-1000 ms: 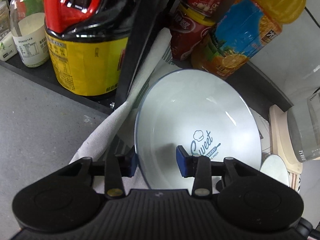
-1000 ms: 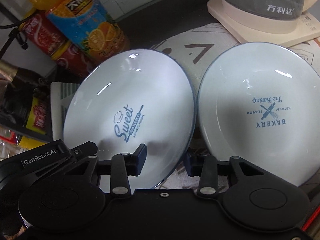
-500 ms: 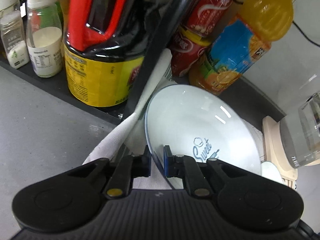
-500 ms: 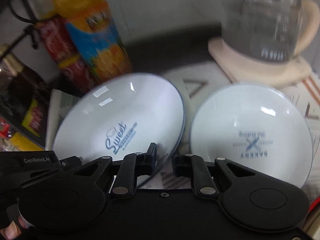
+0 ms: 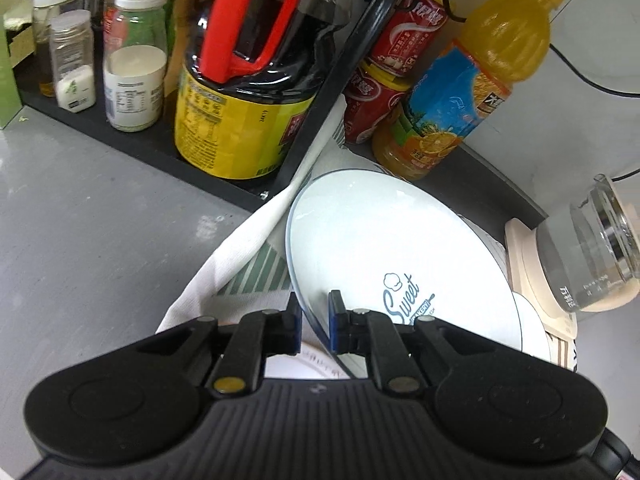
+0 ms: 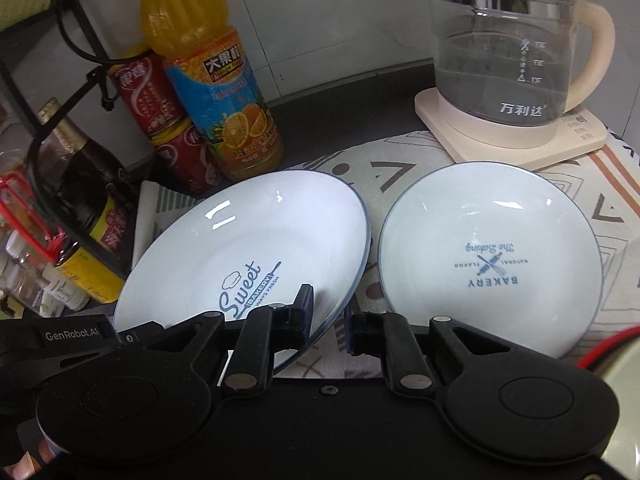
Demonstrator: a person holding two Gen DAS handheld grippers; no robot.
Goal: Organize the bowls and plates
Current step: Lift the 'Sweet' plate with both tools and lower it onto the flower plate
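A white plate printed "Sweet" [image 5: 400, 248] is tilted up off the patterned cloth. My left gripper [image 5: 314, 322] is shut on its near left rim. The same plate [image 6: 248, 252] shows in the right wrist view, where my right gripper [image 6: 330, 320] is shut on its right rim. A second white plate printed "Bakery" [image 6: 488, 256] lies flat on the cloth to the right of it. Part of another white dish [image 5: 304, 364] shows under the left gripper.
A glass kettle [image 6: 508, 52] on a cream base stands at the back right. An orange juice bottle [image 6: 212, 88], red cans [image 6: 148, 96] and a dark sauce jug [image 5: 248, 92] on a black shelf crowd the back left. Grey counter [image 5: 80, 232] lies to the left.
Both grippers closed on the "Sweet" plate's rim, and the plate has risen and tilted off the cloth.
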